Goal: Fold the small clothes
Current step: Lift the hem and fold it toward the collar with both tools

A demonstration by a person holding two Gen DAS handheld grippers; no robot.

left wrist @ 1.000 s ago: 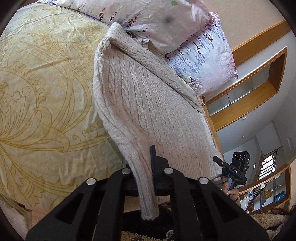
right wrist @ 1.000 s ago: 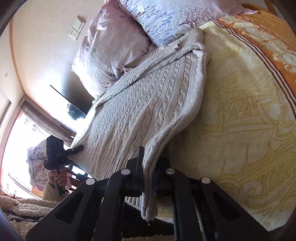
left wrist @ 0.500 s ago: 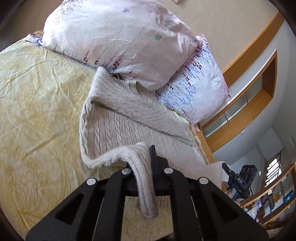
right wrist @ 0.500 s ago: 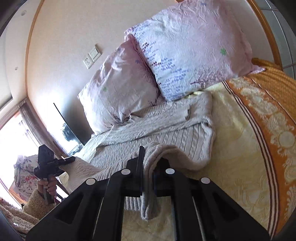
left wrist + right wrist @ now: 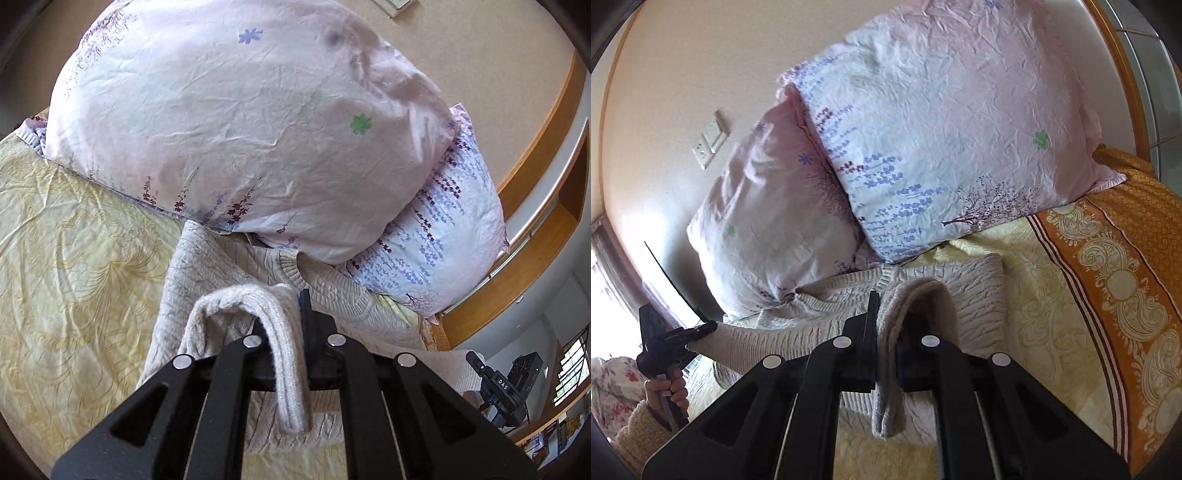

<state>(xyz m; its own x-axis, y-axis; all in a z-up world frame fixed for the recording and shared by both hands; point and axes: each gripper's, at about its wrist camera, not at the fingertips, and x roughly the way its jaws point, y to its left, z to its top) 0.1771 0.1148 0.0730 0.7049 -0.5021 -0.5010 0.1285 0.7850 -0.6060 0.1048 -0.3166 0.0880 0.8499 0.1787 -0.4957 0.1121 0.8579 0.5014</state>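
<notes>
A cream cable-knit sweater [image 5: 207,280] lies on the bed with its collar [image 5: 291,266] against the pillows. My left gripper [image 5: 291,314] is shut on one corner of the hem, which drapes over it in a loop. In the right wrist view the sweater [image 5: 964,280] lies the same way, and my right gripper [image 5: 886,317] is shut on the other hem corner. Both corners hang above the sweater's chest, close to the collar, so the lower half is doubled over. Each gripper also shows in the other's view: the right gripper [image 5: 495,384], and the left gripper [image 5: 676,339] held by a hand.
Two floral pillows [image 5: 240,122] [image 5: 443,240] lean on the wall just beyond the collar. A yellow patterned bedspread [image 5: 74,258] surrounds the sweater, with an orange border [image 5: 1137,240] on one side. A wooden ledge [image 5: 535,221] runs by the bed's edge, and a wall switch [image 5: 709,138] is above.
Both grippers have lifted the hem from the bed's near edge and carried it toward the pillows. The sweater's lower half now folds over its upper half.
</notes>
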